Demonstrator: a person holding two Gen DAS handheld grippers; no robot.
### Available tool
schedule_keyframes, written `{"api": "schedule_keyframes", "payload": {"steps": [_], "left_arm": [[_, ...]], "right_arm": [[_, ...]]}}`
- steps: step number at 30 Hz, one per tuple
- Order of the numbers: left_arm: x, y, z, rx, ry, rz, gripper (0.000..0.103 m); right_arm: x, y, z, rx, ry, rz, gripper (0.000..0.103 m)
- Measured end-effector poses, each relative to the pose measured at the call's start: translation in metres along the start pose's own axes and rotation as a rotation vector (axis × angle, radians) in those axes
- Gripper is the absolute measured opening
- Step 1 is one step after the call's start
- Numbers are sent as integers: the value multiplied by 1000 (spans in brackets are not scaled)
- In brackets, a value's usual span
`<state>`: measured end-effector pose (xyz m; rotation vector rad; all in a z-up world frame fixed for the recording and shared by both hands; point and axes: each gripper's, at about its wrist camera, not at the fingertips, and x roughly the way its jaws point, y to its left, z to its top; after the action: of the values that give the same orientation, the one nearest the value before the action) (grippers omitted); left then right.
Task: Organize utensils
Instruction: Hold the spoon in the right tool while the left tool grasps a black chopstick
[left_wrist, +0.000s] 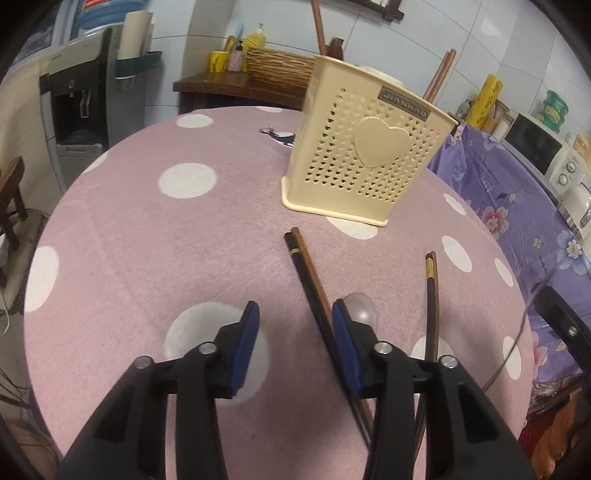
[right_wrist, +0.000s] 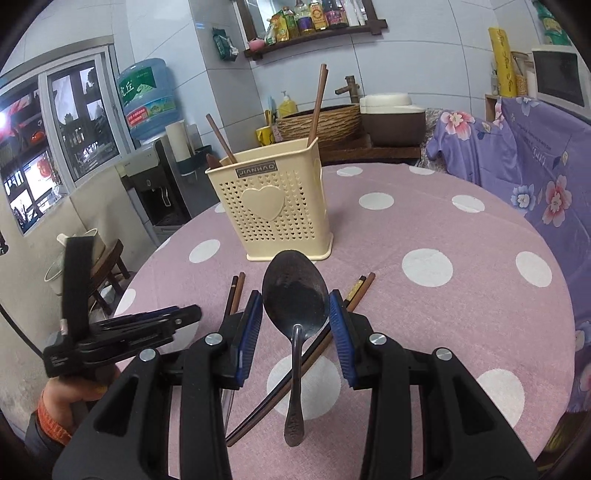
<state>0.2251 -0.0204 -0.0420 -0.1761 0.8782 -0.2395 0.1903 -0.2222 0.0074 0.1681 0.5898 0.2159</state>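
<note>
While the right gripper (right_wrist: 295, 306) clamps a metal spoon (right_wrist: 295, 291) by its bowl above the dotted table (right_wrist: 461, 332), the left gripper (left_wrist: 293, 314) hangs part-open and empty over chopsticks (left_wrist: 308, 269) lying before the cream holder (left_wrist: 364, 155)

The left tool (left_wrist: 291, 314) angles down over the worktop, its 2 fingers apart around nothing. The right tool (right_wrist: 295, 306) clamps a spoon's bowl (right_wrist: 295, 291) edgewise.
</note>
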Motion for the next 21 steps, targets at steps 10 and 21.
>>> {"api": "schedule_keyframes", "payload": {"steps": [10,21], "left_arm": [[33,-17,1,43,47,113,25],[42,-25,9,85,71,184,21]], "right_arm": [[-10,3,-6,-11,-30,0,38],[-10,1,-6,-10,-36,-10,38]]}}
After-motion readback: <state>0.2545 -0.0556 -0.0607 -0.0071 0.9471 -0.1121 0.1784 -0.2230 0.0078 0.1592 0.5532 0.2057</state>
